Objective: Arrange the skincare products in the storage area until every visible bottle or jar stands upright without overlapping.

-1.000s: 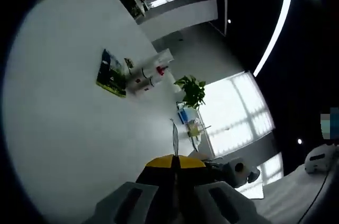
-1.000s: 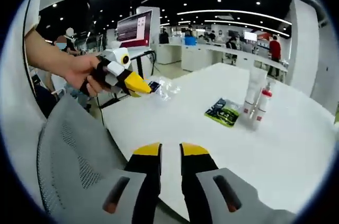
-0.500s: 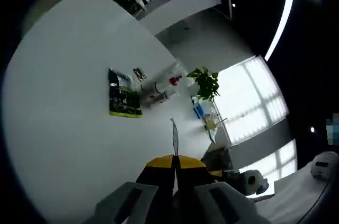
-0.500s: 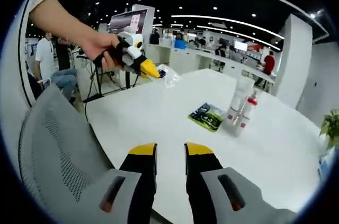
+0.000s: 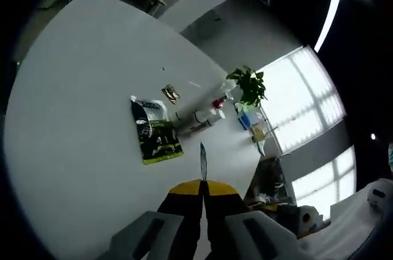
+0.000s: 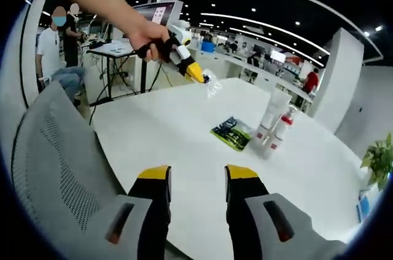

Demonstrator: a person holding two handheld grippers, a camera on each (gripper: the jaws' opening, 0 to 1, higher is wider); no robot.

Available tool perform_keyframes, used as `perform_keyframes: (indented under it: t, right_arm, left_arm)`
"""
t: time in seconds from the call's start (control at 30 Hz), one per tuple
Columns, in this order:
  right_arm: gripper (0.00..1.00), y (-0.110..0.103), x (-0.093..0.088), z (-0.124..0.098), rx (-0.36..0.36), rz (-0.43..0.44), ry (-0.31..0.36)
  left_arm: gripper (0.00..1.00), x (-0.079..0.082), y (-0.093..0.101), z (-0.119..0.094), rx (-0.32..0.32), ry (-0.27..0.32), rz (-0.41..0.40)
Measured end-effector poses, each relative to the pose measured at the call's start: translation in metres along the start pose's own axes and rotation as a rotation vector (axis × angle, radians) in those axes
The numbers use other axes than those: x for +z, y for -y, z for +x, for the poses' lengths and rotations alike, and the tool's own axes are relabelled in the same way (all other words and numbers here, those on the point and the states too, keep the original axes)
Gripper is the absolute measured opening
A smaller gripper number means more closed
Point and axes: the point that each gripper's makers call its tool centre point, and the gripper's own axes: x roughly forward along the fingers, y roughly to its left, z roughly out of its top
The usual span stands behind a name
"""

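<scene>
Left hand-held gripper [image 5: 202, 189] pinches a clear plastic wrapper [image 5: 202, 160] above the white tabletop [image 5: 80, 131]; right hand-held gripper [image 6: 196, 175] gapes empty.

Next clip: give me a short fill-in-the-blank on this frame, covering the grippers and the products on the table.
1. In the right gripper view, the right gripper has its jaws ____.
2. The left gripper, held in a hand above the white table, has its yellow jaws ____.
3. The white tube and the red-capped bottle both stand ____ on the table.
4. The flat packet lying beside them is mostly dark and ____.

Missing words: open; shut; upright; green
</scene>
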Motion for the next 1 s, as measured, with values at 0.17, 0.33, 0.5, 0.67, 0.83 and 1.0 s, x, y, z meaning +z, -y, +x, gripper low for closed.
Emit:
perform_keyframes:
  t: [0.17,0.33,0.5,0.67,0.83,1.0]
  right_arm:
    - [0.35,-0.003,-0.002,0.002,0.015,0.009,-0.01]
    - [0.33,-0.002,-0.001,0.001,0.019,0.018,-0.006]
    - [0.33,-0.003,-0.004,0.002,0.023,0.022,-0.021]
    - [0.34,0.003,-0.002,0.001,0.003,0.032,-0.01]
    - [0.35,0.0,-0.005,0.004,0.016,0.032,-0.027]
    - [0.36,-0.001,-0.008,0.005,0.019,0.028,-0.04]
  left_arm:
    - [0.01,0.013,-0.013,0.004,0.017,-0.002,0.003]
    - [0.01,0.026,-0.034,0.008,0.04,-0.009,0.021]
    - [0.01,0.043,-0.05,0.018,0.055,0.017,-0.036]
    - [0.01,0.054,-0.058,0.028,0.057,0.009,-0.047]
    - [0.01,0.058,-0.068,0.037,0.069,-0.023,-0.052]
    - [0.01,0.065,-0.087,0.041,0.099,-0.039,-0.07]
